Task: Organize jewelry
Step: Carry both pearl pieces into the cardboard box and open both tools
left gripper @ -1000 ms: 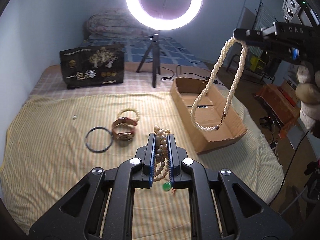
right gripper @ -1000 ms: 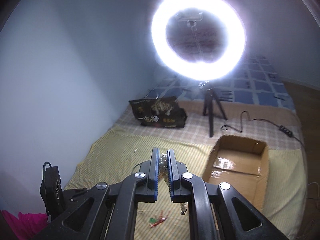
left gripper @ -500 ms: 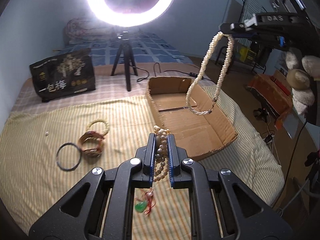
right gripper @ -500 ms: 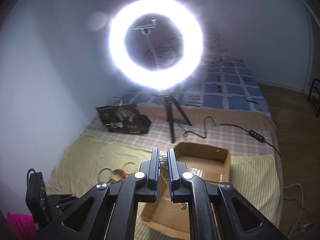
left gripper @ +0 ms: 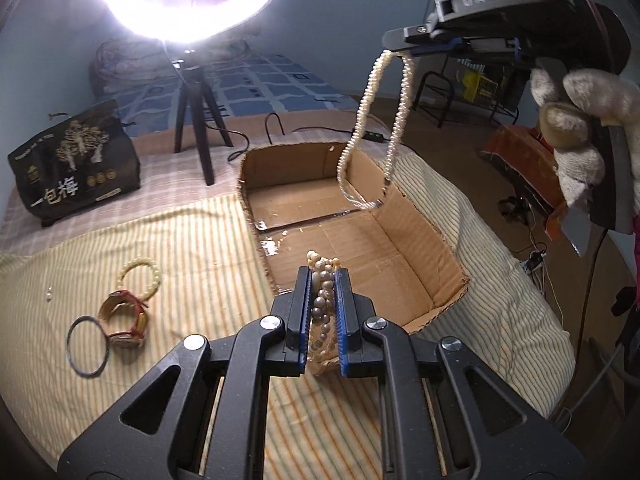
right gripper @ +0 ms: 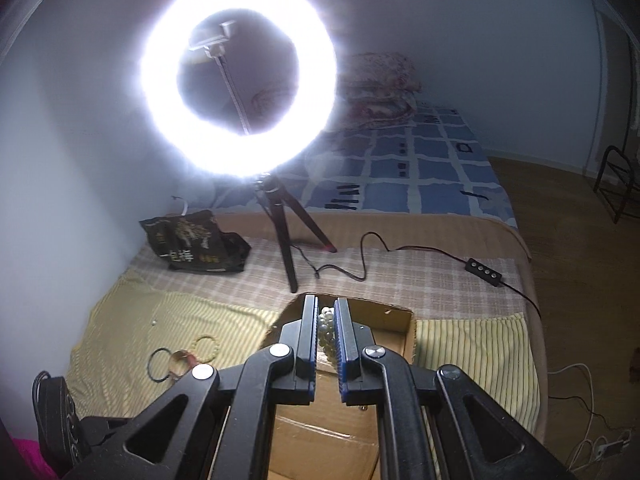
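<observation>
A bed (left gripper: 168,248) under a yellow striped sheet (left gripper: 192,240) fills the room, with a blue checked quilt (right gripper: 420,160) at its far end and pale walls behind. A bright ring light (right gripper: 238,76) stands on a black tripod (left gripper: 196,120) on the bed, its cable and switch (right gripper: 484,268) trailing across the checked blanket. A black printed bag (left gripper: 74,160) sits to the left of the tripod. An open cardboard box (left gripper: 424,248) lies on the sheet, its floor bare apart from a strip of tape. The left gripper (left gripper: 323,276) is clamped on a bead bracelet (left gripper: 322,300), whose beads bulge out above the blue pads; it hangs over the near edge of the box. The right gripper (right gripper: 327,312) is closed on a pearl necklace (left gripper: 372,128), held by a hand in a knit glove (left gripper: 580,120). In the left view the necklace dangles in a long loop from the jaws, its lower end over the far part of the box; whether it touches the cardboard cannot be told. In the right view only a cluster of pearls shows between the pads. On the sheet left of the box lie a thin dark ring (left gripper: 87,347), a red and gold bangle (left gripper: 124,320) touching it, and a pale bead bracelet (left gripper: 140,276) just behind. A tiny white bead (left gripper: 49,294) lies apart, further left.
</observation>
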`<state>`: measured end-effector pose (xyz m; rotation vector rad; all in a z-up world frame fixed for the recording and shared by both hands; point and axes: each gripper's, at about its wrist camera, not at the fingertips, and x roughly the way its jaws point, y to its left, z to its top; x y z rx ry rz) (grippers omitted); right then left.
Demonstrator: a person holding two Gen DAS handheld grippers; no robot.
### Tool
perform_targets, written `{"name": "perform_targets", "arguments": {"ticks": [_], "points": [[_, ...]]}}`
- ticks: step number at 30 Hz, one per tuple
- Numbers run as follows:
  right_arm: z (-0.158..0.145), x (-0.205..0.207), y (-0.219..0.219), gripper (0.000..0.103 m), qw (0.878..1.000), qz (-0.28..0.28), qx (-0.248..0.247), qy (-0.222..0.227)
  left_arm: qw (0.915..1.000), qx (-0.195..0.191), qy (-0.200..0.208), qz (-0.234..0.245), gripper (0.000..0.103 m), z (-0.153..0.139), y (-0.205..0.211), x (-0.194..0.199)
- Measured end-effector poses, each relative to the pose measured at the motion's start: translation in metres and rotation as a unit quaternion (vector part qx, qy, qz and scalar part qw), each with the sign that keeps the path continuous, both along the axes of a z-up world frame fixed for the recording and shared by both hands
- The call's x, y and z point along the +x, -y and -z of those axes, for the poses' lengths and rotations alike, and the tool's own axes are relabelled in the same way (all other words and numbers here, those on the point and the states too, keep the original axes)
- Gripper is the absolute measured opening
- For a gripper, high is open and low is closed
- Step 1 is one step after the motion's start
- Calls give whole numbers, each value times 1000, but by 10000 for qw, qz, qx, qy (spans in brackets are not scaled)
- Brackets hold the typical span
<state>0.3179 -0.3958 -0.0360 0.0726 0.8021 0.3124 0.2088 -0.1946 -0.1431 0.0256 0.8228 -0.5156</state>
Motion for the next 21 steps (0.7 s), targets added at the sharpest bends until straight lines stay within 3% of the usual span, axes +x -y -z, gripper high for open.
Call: {"name": "perform_targets", "arguments": {"ticks": [19,20,21], "points": [[62,27,17,6,9984,237,31,-504,9996,56,-256,112,9,26,26,17],[63,26,17,9,9984,231,67,-506,9995,59,-281,126,9,26,26,18],[62,25,17,26,9985,224,93,-501,9994,49,-308,162,15,26,26,18]]}}
